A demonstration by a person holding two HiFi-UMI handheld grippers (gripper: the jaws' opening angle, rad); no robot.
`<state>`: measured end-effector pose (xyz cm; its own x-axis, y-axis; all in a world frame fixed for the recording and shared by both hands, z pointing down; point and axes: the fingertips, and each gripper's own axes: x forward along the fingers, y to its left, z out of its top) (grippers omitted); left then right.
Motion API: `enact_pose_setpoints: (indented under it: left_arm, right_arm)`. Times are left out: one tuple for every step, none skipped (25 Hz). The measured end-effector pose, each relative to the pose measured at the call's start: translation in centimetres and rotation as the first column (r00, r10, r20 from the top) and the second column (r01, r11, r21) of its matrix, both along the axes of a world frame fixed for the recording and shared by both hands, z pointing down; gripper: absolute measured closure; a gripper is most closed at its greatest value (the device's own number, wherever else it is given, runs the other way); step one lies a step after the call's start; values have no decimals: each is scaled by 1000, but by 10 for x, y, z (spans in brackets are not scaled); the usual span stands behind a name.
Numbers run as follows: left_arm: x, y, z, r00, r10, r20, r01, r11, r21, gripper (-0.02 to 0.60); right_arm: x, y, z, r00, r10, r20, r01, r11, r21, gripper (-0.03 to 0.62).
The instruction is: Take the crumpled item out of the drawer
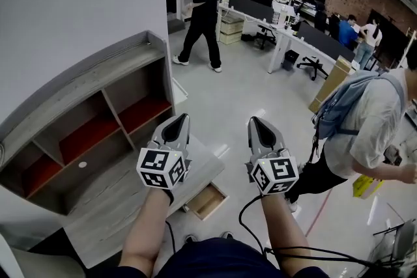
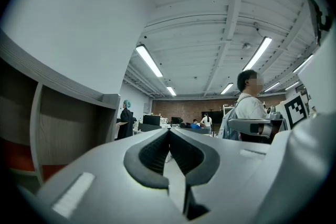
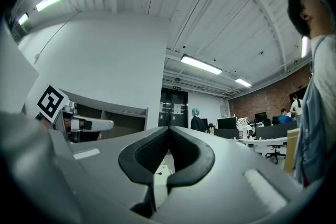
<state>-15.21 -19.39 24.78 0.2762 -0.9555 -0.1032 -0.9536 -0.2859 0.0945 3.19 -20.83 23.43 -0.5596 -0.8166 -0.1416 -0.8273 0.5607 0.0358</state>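
Note:
Both grippers are held side by side above the desk's right end, pointing forward and roughly level. My left gripper (image 1: 177,118) (image 2: 169,131) is shut with nothing between its pads. My right gripper (image 1: 255,120) (image 3: 169,128) is also shut and empty, its tips meeting. Below and between them, a small wooden drawer (image 1: 207,200) stands pulled open under the desk edge. Its visible inside looks bare. No crumpled item shows in any view.
A grey wooden desk (image 1: 124,198) carries a shelf unit (image 1: 85,127) with red-lined compartments against the white wall. A person with a backpack (image 1: 365,127) stands close on the right; another in a teal cap (image 1: 202,16) stands farther off. Office desks and chairs fill the back.

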Motion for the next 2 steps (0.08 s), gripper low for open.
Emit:
enact_pose_setpoints:
  left_arm:
    - [0,1,0,1000,0,0,0,1000,-1,577]
    - [-1,2,1,1000,0,1,0,1000,-2,577]
  right_arm:
    - [0,1,0,1000,0,-1,0,1000,0,588]
    - [0,2,1,1000,0,-2,0,1000,-1,588]
